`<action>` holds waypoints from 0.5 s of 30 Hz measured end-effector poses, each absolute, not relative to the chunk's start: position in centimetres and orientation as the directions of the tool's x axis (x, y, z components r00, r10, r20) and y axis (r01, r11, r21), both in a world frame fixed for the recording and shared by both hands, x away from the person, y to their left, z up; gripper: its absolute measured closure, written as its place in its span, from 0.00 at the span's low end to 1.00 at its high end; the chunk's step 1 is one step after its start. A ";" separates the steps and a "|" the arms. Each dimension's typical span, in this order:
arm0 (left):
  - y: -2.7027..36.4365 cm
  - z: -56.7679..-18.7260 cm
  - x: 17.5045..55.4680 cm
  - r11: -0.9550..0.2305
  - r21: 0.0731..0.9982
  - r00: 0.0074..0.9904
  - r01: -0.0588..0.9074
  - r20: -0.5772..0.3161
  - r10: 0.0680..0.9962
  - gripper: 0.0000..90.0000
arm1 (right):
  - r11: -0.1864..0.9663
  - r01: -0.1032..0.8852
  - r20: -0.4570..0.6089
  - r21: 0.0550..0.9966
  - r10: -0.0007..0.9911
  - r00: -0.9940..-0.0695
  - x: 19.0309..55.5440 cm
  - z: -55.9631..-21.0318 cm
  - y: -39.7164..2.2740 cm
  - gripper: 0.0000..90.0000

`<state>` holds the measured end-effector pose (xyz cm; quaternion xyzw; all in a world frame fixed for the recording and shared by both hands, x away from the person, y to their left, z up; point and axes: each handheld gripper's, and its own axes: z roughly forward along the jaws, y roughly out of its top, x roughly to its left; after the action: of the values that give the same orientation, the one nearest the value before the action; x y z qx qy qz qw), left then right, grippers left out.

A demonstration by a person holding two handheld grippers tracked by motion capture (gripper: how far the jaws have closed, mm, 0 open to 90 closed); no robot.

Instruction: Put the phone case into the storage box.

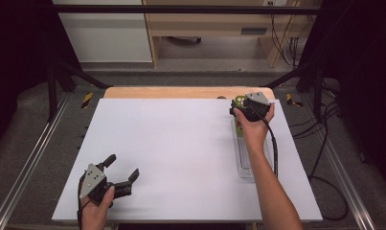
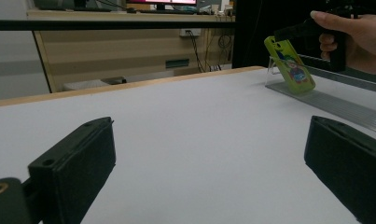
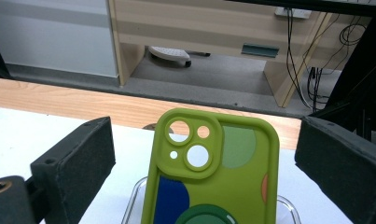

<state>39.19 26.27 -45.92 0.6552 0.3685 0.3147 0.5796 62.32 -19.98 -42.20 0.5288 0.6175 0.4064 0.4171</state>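
Observation:
A lime-green phone case (image 3: 213, 177) with camera cut-outs and a cartoon print leans upright on a clear plastic stand (image 3: 138, 196). My right gripper (image 3: 204, 163) is open, one jaw on each side of the case, with a gap on both sides. In the high view the case (image 1: 238, 101) stands at the far right of the white board, with the right gripper (image 1: 240, 107) right at it. The left gripper (image 1: 123, 166) is open and holds nothing near the front left corner. Its own camera shows the case (image 2: 290, 65) far off.
A long clear ribbed tray (image 1: 245, 158) runs from the stand toward me under the right forearm. The white board (image 1: 171, 153) lies on a wooden table edge (image 1: 181, 92). Black frame bars and cables flank the table.

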 end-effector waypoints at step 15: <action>26.4 -45.8 39.1 -0.055 0.992 0.526 0.115 -0.013 0.851 0.02 | 0.199 0.299 -0.177 0.933 0.979 -0.100 61.8 -41.6 -19.7 0.06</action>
<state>39.14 26.43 -45.82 0.6534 0.3694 0.3173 0.5796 61.77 -19.65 -41.59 0.5035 0.6348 0.3833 0.4435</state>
